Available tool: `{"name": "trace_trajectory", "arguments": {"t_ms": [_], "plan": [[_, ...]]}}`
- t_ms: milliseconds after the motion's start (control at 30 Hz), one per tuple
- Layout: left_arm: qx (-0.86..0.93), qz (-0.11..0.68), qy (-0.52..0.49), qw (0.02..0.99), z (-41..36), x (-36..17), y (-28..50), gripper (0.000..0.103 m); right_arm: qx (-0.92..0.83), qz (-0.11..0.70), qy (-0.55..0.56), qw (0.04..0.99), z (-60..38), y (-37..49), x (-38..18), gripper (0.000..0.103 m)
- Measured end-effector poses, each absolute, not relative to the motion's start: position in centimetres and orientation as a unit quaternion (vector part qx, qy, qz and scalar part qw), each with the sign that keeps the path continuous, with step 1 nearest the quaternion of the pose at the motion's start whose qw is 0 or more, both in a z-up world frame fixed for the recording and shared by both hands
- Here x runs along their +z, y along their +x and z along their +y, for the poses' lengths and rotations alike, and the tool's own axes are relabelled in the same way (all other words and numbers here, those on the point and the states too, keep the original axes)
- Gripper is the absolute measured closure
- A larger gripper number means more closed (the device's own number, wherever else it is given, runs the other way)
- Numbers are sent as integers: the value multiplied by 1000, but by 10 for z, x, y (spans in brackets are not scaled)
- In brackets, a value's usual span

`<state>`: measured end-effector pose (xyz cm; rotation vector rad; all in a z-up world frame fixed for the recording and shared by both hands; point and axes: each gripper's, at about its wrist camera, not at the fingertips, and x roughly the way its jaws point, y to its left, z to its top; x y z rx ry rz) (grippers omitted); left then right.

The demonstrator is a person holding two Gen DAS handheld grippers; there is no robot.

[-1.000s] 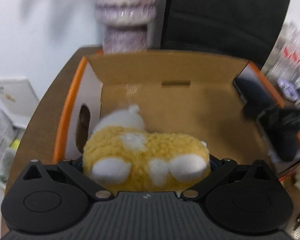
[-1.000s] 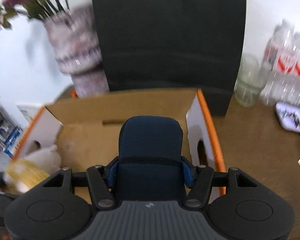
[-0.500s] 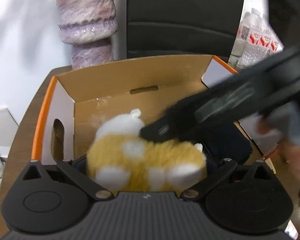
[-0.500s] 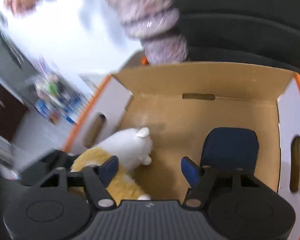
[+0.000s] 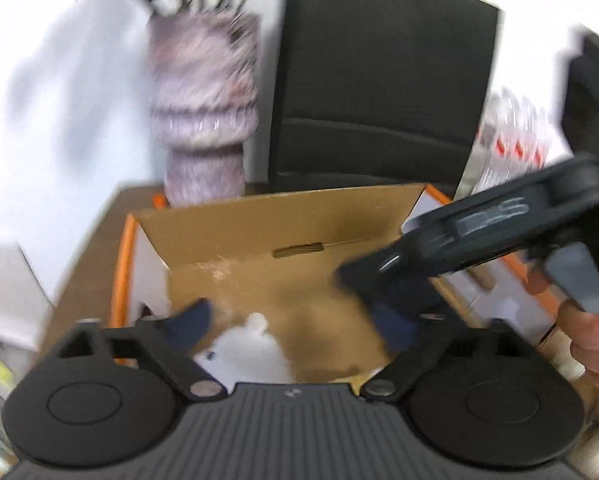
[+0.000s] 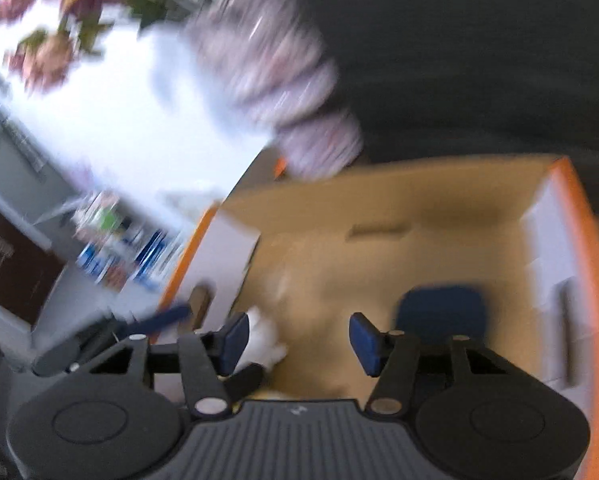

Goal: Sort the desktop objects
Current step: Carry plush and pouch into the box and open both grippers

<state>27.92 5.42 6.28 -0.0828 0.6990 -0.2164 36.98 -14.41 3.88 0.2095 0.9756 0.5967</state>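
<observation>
An open cardboard box [image 5: 259, 216] with orange edges sits on the brown desk; it also shows in the right wrist view [image 6: 559, 208]. The plush toy [image 5: 247, 354], white head showing, lies on the box floor between the open jaws of my left gripper [image 5: 295, 320]; it shows in the right wrist view [image 6: 263, 340] too. A dark blue object [image 6: 443, 312] lies on the box floor at the right. My right gripper [image 6: 299, 336] is open and empty above the box; it crosses the left wrist view [image 5: 479, 236].
A purple-grey vase [image 5: 203, 112] with flowers stands behind the box on the left. A black chair back [image 5: 379, 92] is behind it. Water bottles [image 5: 515, 140] stand at the right. Both views are blurred by motion.
My left gripper opened and let go of the plush toy, which now lies in the box. My right gripper, open since half a second ago, lifted away from the blue object.
</observation>
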Motion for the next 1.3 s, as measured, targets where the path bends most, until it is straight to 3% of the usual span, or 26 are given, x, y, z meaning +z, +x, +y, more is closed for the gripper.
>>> {"name": "trace_trajectory", "arguments": {"t_ms": [33,67,167,200,233,267,300,433,567,633,800,867,933,1000,1067,1133,1300], "plan": [[-105,356,-54,927,55,61,287,52,260,453,86,849,-149,372,42,48],[-98,366,-49,924,51,58,294,57,232,447,65,862,-152,371,44,46],[-51,390,48,918,29,42,305,58,170,455,-15,874,-147,368,30,45],[-29,401,76,913,25,36,305,70,164,459,-33,873,-146,366,22,45],[-15,401,93,911,23,36,303,71,166,464,-47,869,-142,365,11,45],[-12,400,100,911,22,38,298,70,174,470,-48,864,-140,364,1,38],[-14,401,109,909,23,40,293,69,184,468,-43,863,-140,361,-7,34],[2,412,120,903,34,38,290,56,178,476,-39,860,-133,359,-20,40],[1,418,79,905,48,41,293,48,142,488,-45,860,-139,362,-13,40],[-13,411,67,909,50,47,290,34,149,509,-56,846,-146,363,-15,40],[-33,393,50,917,42,76,274,31,134,493,-15,860,-158,353,12,39],[-37,388,55,919,39,90,268,22,134,474,4,870,-166,343,34,34],[-37,381,56,922,37,107,255,3,132,461,21,878,-176,331,58,29],[-48,375,59,924,37,124,241,0,130,449,13,884,-180,316,77,28],[-52,378,51,923,39,137,230,0,131,434,-1,891,-184,296,95,18],[-41,377,25,925,44,145,207,0,130,411,-6,902,-186,268,110,15],[-9,293,-61,954,57,139,109,0,150,292,4,945,-201,163,119,12]]}}
